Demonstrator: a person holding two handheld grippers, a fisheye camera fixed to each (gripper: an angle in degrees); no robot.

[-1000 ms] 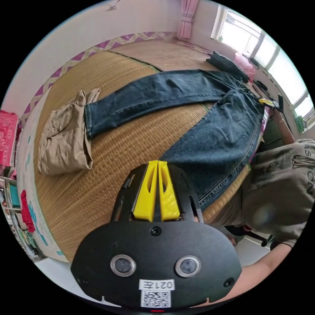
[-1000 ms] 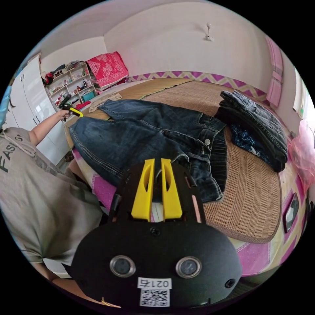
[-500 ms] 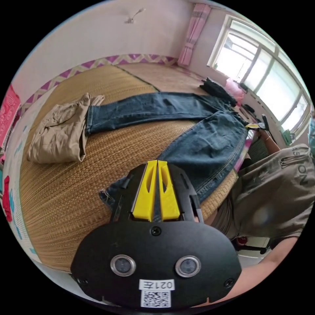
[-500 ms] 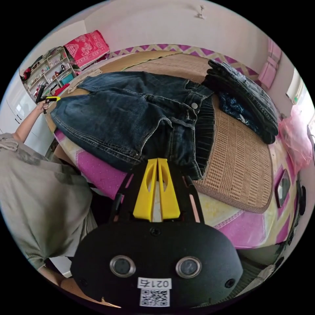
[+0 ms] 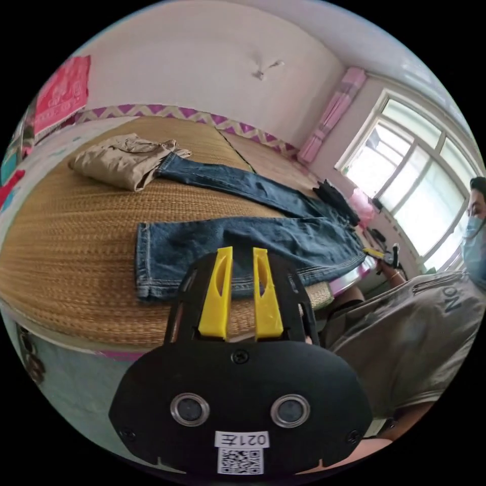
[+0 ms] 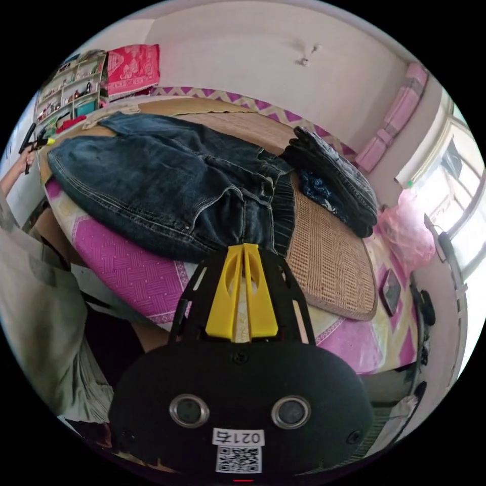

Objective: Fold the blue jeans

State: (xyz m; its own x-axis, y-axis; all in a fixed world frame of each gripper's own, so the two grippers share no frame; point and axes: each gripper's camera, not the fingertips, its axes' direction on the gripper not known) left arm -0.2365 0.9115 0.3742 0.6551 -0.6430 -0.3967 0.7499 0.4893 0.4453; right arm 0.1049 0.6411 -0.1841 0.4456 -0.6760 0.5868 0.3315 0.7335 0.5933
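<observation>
In the left gripper view, the left gripper (image 5: 239,255) sits low in the middle of the frame, its two yellow jaws standing narrowly apart with nothing between them, hovering just over the hem end of one leg of the blue jeans (image 5: 238,243). The jeans lie spread flat across a woven straw mat (image 5: 76,228) on a bed, one leg running across the centre of the frame and the other stretching toward the upper left, where its end touches a folded pair of tan trousers (image 5: 121,159). A person in a grey shirt (image 5: 420,334) stands at the right edge. In the right gripper view, the right gripper (image 6: 244,250) is at lower centre, its yellow jaws pressed together at the tips; whether they pinch the waist edge of the jeans just beyond them cannot be told. The jeans fill the upper left here, draping over the bed's pink sheet (image 6: 126,263). A stack of dark folded clothes (image 6: 334,182) rests on the mat at centre right, with a pink bag (image 6: 405,235) near the window
</observation>
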